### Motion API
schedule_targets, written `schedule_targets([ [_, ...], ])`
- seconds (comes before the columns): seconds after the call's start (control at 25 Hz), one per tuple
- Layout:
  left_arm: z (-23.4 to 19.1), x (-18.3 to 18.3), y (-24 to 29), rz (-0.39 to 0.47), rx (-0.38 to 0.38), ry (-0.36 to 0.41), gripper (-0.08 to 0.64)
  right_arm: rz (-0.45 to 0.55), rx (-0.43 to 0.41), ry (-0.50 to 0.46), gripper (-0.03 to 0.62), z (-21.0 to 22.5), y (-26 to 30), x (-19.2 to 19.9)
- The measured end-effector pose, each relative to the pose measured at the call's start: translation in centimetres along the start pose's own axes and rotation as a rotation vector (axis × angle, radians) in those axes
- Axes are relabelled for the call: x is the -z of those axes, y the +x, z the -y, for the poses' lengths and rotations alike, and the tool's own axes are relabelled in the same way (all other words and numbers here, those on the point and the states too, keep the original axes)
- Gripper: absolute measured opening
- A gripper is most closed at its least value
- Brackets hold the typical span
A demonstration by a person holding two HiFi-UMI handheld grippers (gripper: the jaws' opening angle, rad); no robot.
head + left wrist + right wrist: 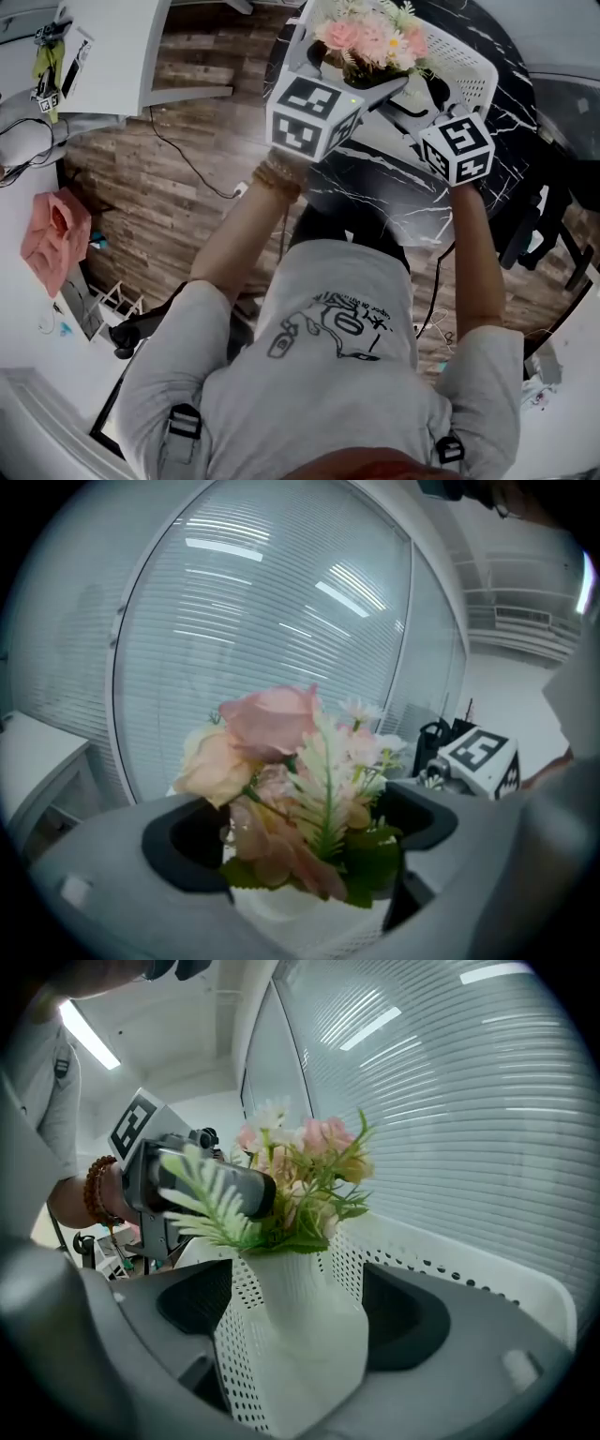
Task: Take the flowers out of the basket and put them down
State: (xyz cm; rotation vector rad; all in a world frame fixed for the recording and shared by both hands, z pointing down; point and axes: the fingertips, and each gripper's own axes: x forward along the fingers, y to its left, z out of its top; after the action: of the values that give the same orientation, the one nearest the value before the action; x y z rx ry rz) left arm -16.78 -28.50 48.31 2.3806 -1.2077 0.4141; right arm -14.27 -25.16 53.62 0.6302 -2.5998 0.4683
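Note:
A bunch of pink and cream flowers with green leaves stands in a white perforated basket on a black marble table. My left gripper reaches in from the left. In the left gripper view it is open wide, with the flowers between its jaws above the basket rim. My right gripper is at the basket's near side. In the right gripper view it is open around a corner of the basket, close to both pads. The stems are hidden.
The round table's edge runs just in front of the person's body. A wood floor with a black cable lies to the left. A white desk is at the upper left, and dark chair parts are at the right.

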Motion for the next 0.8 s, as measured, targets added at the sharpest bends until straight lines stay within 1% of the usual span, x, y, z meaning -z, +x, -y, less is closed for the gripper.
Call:
schedule_targets([
  [0.16,-1.0,-0.2,0.6,0.012,0.004,-0.033,0.511,0.014,-0.035,-0.032,0.443,0.3,1.5,0.0],
  [0.28,-1.5,-0.5,0.9,0.021,0.011,-0.037,0.5,0.014,-0.052,-0.051,0.445,0.3,2.3,0.4],
  [0.48,-2.6,-1.1,1.3,0.05,0.012,-0.076,0.468,0.009,-0.042,-0.031,0.454,0.7,3.7,1.6],
  [0.8,-3.8,-1.5,2.0,0.062,0.015,-0.105,0.46,-0.018,-0.045,-0.028,0.465,0.5,6.3,3.0],
])
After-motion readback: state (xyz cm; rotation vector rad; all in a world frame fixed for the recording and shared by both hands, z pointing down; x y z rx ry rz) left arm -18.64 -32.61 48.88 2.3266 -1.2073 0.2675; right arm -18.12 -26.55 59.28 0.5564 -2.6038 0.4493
